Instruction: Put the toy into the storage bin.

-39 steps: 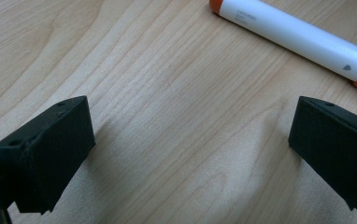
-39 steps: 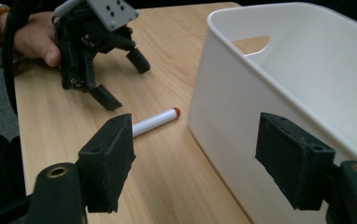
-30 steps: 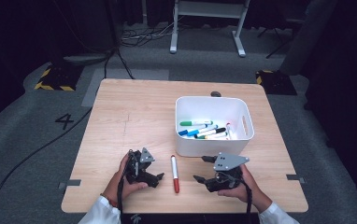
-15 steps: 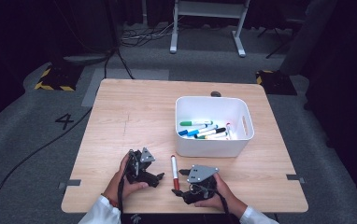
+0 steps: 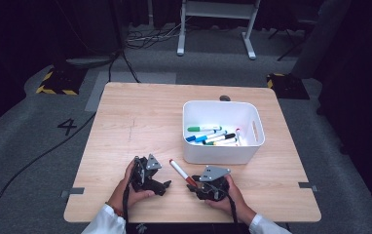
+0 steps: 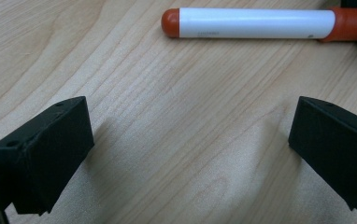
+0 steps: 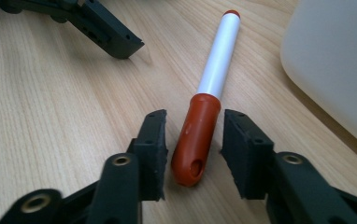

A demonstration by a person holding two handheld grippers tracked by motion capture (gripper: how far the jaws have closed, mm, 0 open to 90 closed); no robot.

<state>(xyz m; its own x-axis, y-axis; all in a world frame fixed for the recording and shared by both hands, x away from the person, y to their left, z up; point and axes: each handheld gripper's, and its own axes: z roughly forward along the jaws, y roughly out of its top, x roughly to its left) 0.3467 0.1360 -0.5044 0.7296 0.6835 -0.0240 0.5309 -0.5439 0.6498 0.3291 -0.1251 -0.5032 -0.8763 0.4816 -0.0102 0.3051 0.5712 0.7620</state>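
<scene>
Lying on the desk with its red cap end between the parted jaws of the right gripper, the red marker is now straddled but not yet clamped, since that gripper has slid in from the right over the last second; pinching the cap looks to be next. Just short of the marker, the left gripper stays wide open, the white bin of markers stands beyond, the barrel's faint print is too small to read, and a "4" marks the floor.

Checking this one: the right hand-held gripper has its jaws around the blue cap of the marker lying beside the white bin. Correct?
Not quite. The cap is red-orange, not blue. The right gripper view shows the right hand-held gripper with its jaws either side of the marker, capped end, beside the white bin.
</scene>
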